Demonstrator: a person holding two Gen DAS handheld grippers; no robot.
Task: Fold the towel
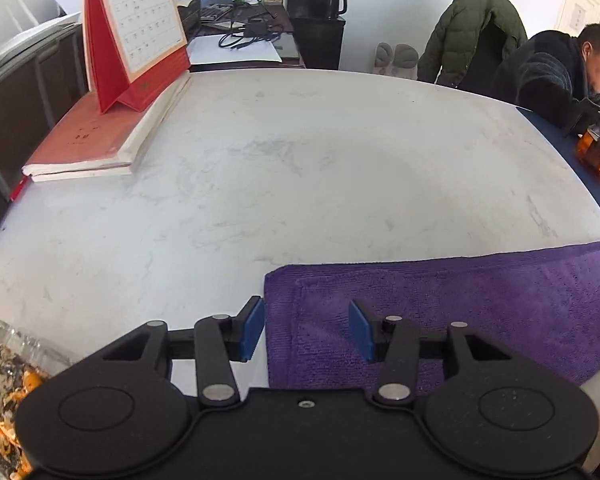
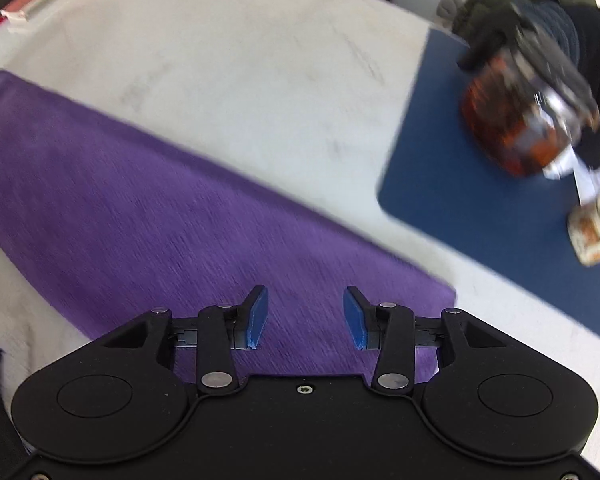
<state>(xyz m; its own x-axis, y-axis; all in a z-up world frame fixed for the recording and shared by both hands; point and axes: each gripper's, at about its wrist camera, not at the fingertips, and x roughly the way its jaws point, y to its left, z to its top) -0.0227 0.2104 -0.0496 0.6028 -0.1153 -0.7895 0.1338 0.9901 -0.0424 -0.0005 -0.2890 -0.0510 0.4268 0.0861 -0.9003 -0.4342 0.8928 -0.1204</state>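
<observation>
- We saw the purple towel (image 1: 460,304) lying flat on the pale marble-look table (image 1: 300,160), folded into a long strip near the table's near edge.
- Our left gripper (image 1: 306,330) hung above the towel's left end, its blue pads (image 1: 252,330) spread apart and gripping nothing.
- Our right gripper (image 2: 305,317) hovered over the towel's right end, its blue-padded jaws parted, with only the cloth below and not pinched.
- A desk calendar (image 1: 136,28) stood on a red notebook (image 1: 96,136) at the far left.
- A glass teapot (image 2: 520,120) sat on a blue mat (image 2: 480,200) at the right, beside a seated person (image 1: 556,76).
</observation>
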